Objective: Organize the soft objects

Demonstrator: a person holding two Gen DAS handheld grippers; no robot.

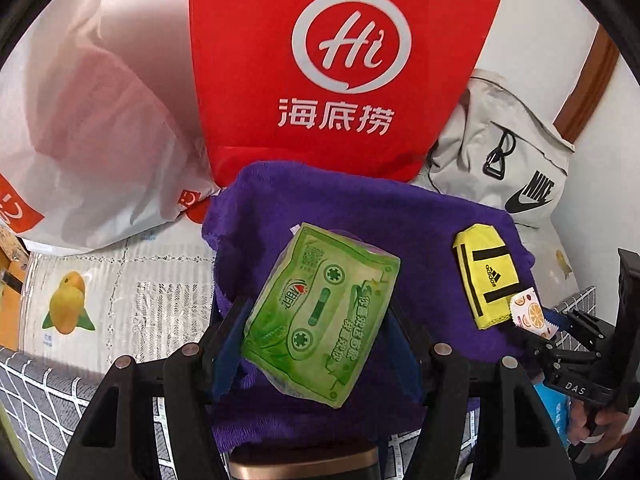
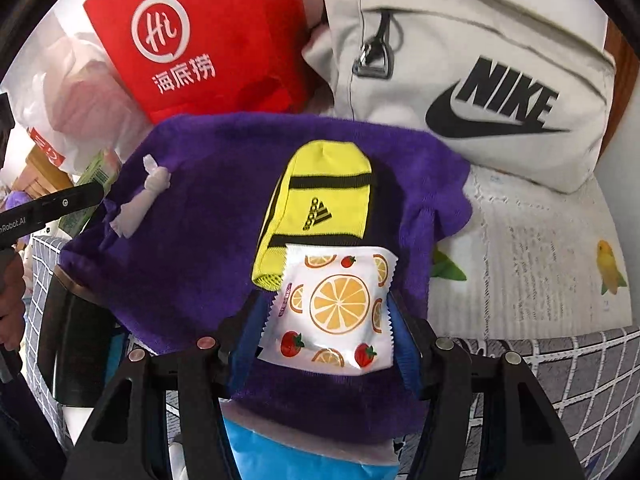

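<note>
Both claws held packs over the towel (image 1: 400, 216): left claw (image 1: 316, 328) a tissue pack (image 1: 320, 320), right claw (image 2: 328, 316) a wipe pack (image 2: 336, 312). Placing step; next called for lowering, then opening.

Green tissue pack (image 1: 320, 320), yellow sock (image 2: 320, 208), fruit-print sachet (image 2: 336, 312), all lying on purple towel (image 2: 200, 240)

The right gripper (image 2: 330, 312) holds a white packet (image 2: 334, 308) printed with oranges and strawberries between its blue jaws, which touch its crimped side edges. The packet overlaps the lower end of a yellow sock (image 2: 320, 200) lying on a purple towel (image 2: 192, 248). Behind the towel stand a red bag (image 2: 208, 40) and a pale backpack (image 2: 480, 72).
</note>
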